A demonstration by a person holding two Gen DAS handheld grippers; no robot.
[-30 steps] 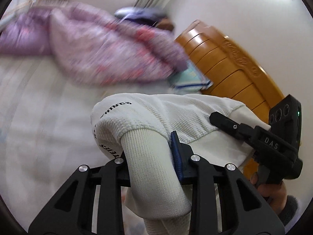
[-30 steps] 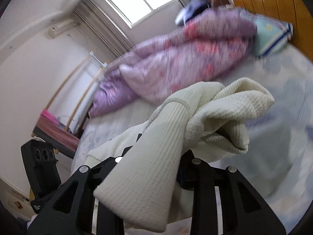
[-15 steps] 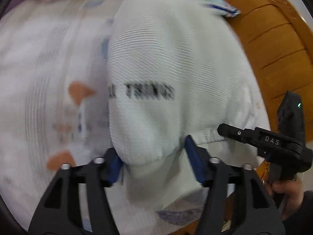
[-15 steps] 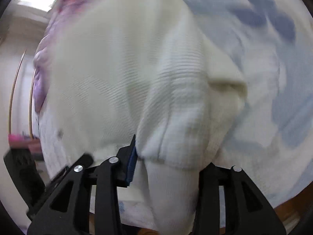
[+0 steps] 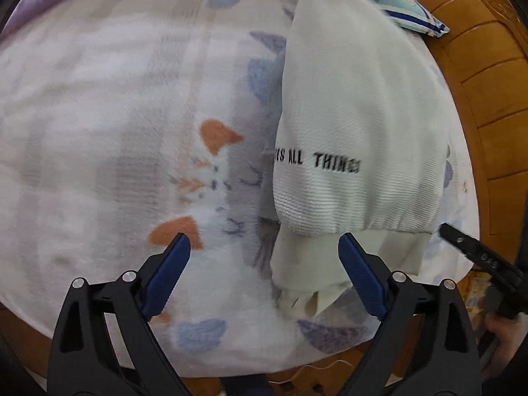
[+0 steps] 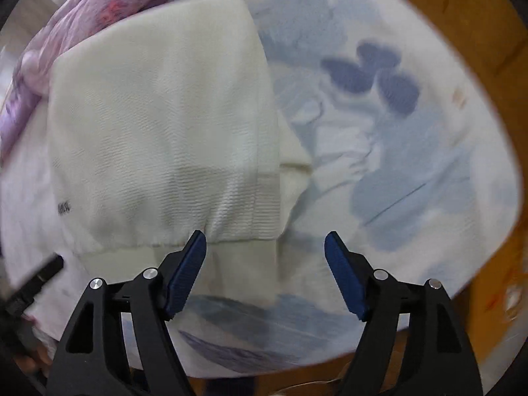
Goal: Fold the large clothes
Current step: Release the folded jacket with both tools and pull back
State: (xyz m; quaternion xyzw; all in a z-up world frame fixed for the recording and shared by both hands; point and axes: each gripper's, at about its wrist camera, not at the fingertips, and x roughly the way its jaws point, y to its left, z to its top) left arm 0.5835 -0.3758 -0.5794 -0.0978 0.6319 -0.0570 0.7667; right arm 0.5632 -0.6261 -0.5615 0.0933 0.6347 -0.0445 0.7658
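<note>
A cream knit sweater (image 5: pixel 356 115) with black lettering lies folded on the patterned bed sheet (image 5: pixel 115 132), its ribbed hem toward me. My left gripper (image 5: pixel 262 247) hangs above the sweater's near left corner, its jaws opening with nothing pressed between the blue pads. In the right wrist view the same sweater (image 6: pixel 158 125) fills the left half. My right gripper (image 6: pixel 265 247) is over the hem's right end, jaws opening, pads clear of the cloth. The tip of the right gripper (image 5: pixel 475 254) shows at the right edge of the left view.
A purple and pink quilt (image 6: pixel 99 10) is bunched at the far side of the bed. A wooden headboard (image 5: pixel 488 82) curves along the right, with a light blue pillow (image 5: pixel 409 10) against it. The bed's near edge (image 5: pixel 231 366) runs below the grippers.
Both grippers came down from holding the sweater up, laid it on the bed and spread their jaws off the cloth. The sweater now lies flat and folded.
</note>
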